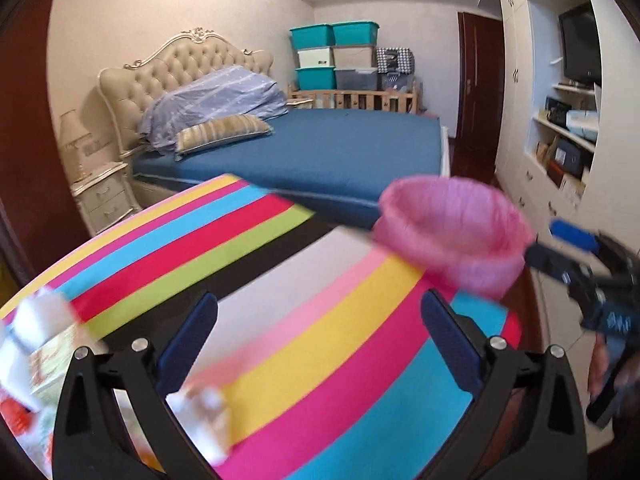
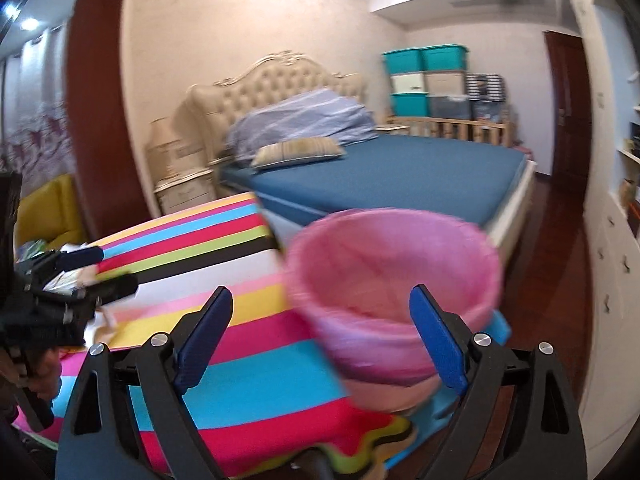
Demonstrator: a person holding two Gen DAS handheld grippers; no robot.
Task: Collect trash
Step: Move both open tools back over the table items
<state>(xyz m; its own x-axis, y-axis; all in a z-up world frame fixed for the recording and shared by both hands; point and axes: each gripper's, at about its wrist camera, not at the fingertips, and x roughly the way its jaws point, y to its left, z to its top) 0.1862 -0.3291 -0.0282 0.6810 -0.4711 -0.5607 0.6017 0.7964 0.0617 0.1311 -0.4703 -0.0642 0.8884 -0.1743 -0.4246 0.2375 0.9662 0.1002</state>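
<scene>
A small bin lined with a pink bag (image 1: pixel 452 232) stands at the right end of a table with a striped cloth (image 1: pixel 280 280); it also shows in the right wrist view (image 2: pixel 396 280). My left gripper (image 1: pixel 320 344) is open and empty above the cloth. Crumpled white paper (image 1: pixel 204 408) lies just below its left finger, and more wrappers and paper (image 1: pixel 36 344) lie at the cloth's left edge. My right gripper (image 2: pixel 320 340) is open and empty, its right finger (image 2: pixel 436 340) in front of the bin. It shows beside the bin in the left wrist view (image 1: pixel 576 248).
A bed with a blue sheet (image 1: pixel 320 148) stands behind the table, with a nightstand (image 1: pixel 104 196) to its left. White cabinets and shelves (image 1: pixel 560 140) line the right wall. A yellow chair (image 2: pixel 52 212) is at the left. Dark wooden floor (image 2: pixel 560 280) lies right of the table.
</scene>
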